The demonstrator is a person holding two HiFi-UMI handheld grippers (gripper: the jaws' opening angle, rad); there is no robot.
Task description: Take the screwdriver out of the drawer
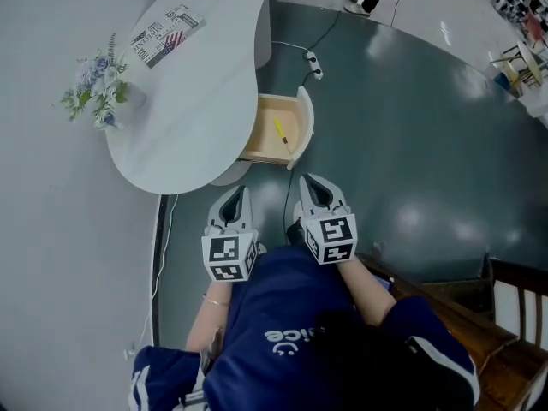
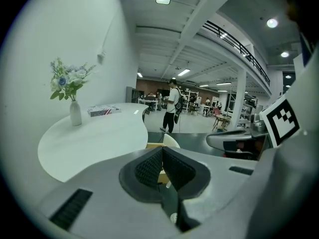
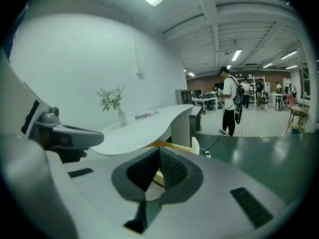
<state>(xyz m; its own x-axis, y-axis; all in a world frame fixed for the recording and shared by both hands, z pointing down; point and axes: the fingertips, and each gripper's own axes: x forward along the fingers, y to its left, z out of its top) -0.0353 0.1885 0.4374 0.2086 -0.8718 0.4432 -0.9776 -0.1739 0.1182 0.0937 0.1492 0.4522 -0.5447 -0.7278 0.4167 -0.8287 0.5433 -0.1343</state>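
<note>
The screwdriver (image 1: 280, 131), a slim yellow one, lies flat on the wooden bottom of the open drawer (image 1: 305, 127), which stands pulled out from under the curved white desk (image 1: 197, 101). Both tools hang short of it over the dark floor, side by side and near each other: the drawer sits at about 1 o'clock from the left gripper (image 1: 237, 197) and at about 11 o'clock from the right gripper (image 1: 312, 185). In each gripper's own view the fingers are pressed together with nothing between them, so neither is ready to take anything yet. By my judgement the reach into the drawer has not begun. The main risk is going in with the fingers closed: they would only nudge the screwdriver along the bottom, perhaps into a corner where it is harder to pinch. Because it is thin and lies flat, fingers opened too late or lowered at a shallow angle could scrape the wood and slide over it, or catch only its tip so that it swings and drops back. The raised white front of the drawer stands between the tools and the screwdriver; bumping it could push the drawer shut. The vase of flowers (image 1: 98, 92) at the desk's 9 o'clock side is well apart and in no danger.
</note>
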